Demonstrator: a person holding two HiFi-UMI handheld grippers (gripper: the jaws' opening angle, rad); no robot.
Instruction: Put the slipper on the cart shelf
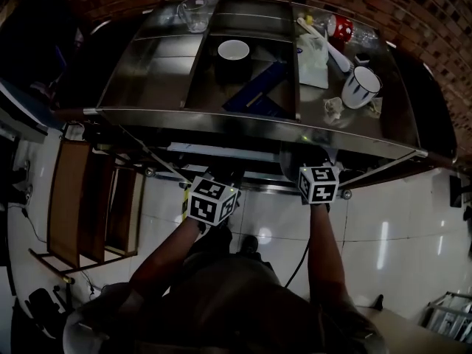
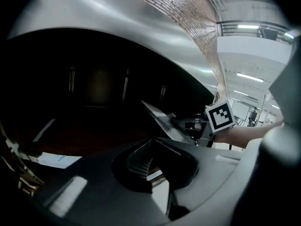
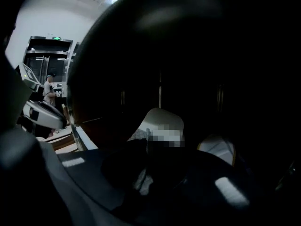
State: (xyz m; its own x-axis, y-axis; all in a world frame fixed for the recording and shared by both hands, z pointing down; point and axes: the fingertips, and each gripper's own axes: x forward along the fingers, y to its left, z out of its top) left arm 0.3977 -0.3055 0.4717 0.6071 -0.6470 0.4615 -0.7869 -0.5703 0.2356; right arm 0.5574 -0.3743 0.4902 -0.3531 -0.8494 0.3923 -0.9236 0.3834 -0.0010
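In the left gripper view, my right gripper [image 2: 178,123] holds a flat pale slipper [image 2: 159,118] by its edge, in the dark space under the cart's steel top [image 2: 141,27]. The right gripper view shows the same slipper [image 3: 162,120] sticking out just past the shut jaws of the right gripper [image 3: 148,145]. My left gripper [image 2: 153,145] stands open to the slipper's left with nothing between its ribbed pads [image 2: 138,158]. From the head view both marker cubes [image 1: 212,201] [image 1: 318,184] sit at the cart's front edge, and the jaws and slipper are hidden beneath the top.
The cart top [image 1: 155,65] carries a glass jug [image 1: 195,13], a white bowl [image 1: 234,49], a blue flat object [image 1: 254,91], a white mug [image 1: 360,85] and a red can [image 1: 341,28]. A wooden rack [image 1: 88,198] stands on the tiled floor at left.
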